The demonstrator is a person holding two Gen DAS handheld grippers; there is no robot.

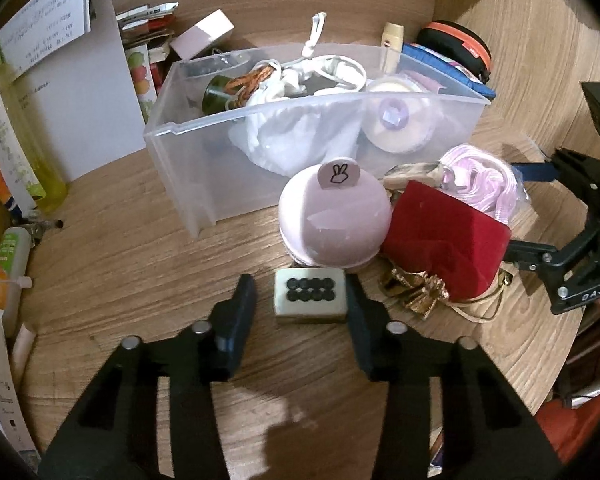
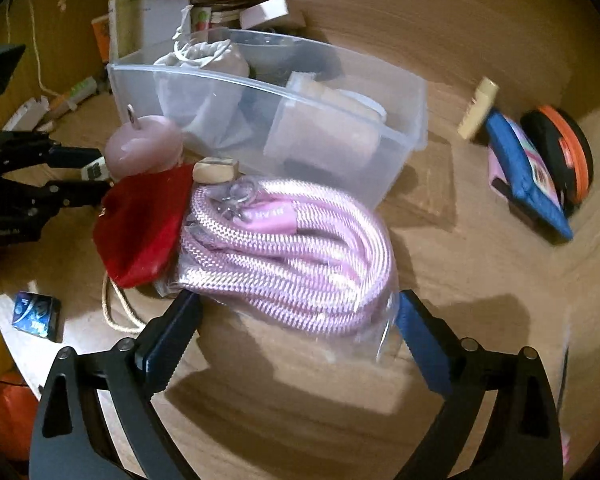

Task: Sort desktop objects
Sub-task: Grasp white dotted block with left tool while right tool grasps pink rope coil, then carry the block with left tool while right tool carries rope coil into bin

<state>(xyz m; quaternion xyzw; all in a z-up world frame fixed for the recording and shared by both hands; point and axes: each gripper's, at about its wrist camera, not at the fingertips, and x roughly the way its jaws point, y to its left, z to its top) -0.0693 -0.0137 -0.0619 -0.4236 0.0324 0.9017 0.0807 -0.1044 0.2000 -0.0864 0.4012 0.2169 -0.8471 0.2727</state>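
Observation:
A white mahjong tile [image 1: 310,297] with black dots lies flat on the wooden table between the fingers of my left gripper [image 1: 300,292]. The right finger touches it, and a gap shows at the left finger. Behind the tile stand a round pink case [image 1: 334,220] with a bunny tag and a red velvet pouch [image 1: 444,240]. A coiled pink rope [image 2: 292,256] in a clear bag lies between the wide-open fingers of my right gripper [image 2: 298,300]. The clear plastic bin [image 1: 172,160] behind holds several small items.
At the back right lie a blue pouch [image 2: 528,176], an orange-and-black case [image 2: 564,152] and a cream tube [image 2: 478,108]. Bottles [image 1: 16,136] and papers [image 1: 80,80] crowd the left side. A small blue packet [image 2: 36,314] lies near the table's curved edge.

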